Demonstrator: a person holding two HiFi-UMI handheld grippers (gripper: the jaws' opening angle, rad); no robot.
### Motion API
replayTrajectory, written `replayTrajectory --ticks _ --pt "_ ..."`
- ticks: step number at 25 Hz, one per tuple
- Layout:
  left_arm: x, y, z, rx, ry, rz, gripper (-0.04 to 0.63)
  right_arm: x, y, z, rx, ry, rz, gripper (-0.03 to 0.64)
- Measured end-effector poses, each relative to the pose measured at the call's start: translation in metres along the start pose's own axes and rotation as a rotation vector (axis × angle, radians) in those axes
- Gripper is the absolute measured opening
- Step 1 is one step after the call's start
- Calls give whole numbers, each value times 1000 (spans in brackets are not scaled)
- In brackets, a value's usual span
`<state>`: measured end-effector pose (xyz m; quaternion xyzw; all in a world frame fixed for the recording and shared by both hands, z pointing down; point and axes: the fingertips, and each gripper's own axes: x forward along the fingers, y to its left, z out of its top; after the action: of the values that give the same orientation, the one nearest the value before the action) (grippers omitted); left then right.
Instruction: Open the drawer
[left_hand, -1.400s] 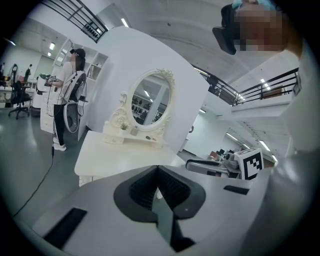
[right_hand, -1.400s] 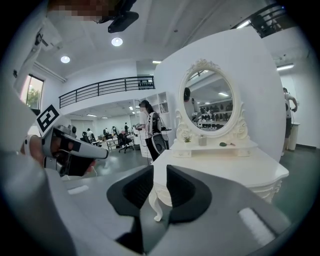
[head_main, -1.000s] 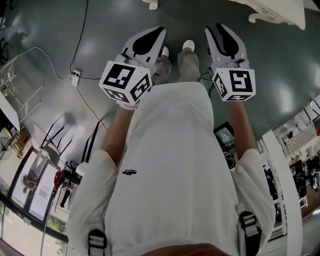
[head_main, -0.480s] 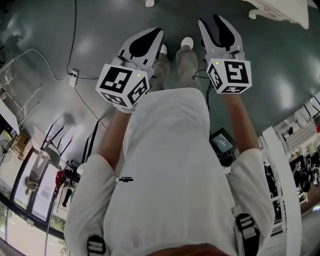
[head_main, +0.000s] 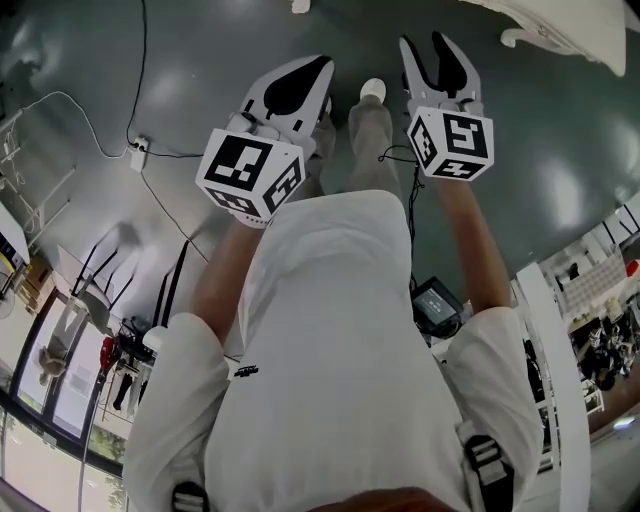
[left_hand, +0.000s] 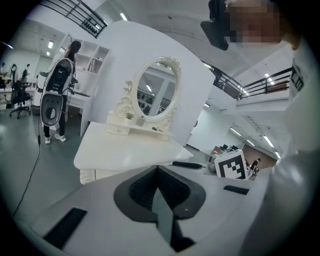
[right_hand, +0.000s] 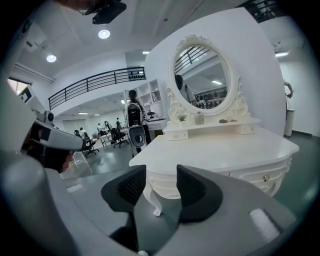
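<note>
The left gripper (left_hand: 157, 169) has its jaws pressed together, empty. The right gripper (right_hand: 160, 175) is opening its jaws (nothing between them). The drawer (right_hand: 257, 176) sits closed in the table (right_hand: 220, 150) front, well ahead of both.

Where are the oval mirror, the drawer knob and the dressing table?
Oval mirror (right_hand: 202, 80), right gripper view, glass centre.
Drawer knob (right_hand: 266, 178), right gripper view, knob face.
Dressing table (right_hand: 225, 147), right gripper view, bare top.

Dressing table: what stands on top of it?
An oval mirror on a low shelf, with a small plant and bits too small to name. Anything behind the mirror is covered.
</note>
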<state>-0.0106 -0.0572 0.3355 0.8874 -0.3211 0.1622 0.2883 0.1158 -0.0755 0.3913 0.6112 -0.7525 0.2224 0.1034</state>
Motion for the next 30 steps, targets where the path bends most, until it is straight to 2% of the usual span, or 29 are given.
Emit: replayTrajectory --ticks 7,30 --pt "9 9 -10 -4 -9 12 9 21 -11 -21 -5 18 -22 199" --pt "31 41 -38 -50 21 28 9 89 -22 -49 -18 26 -56 215"
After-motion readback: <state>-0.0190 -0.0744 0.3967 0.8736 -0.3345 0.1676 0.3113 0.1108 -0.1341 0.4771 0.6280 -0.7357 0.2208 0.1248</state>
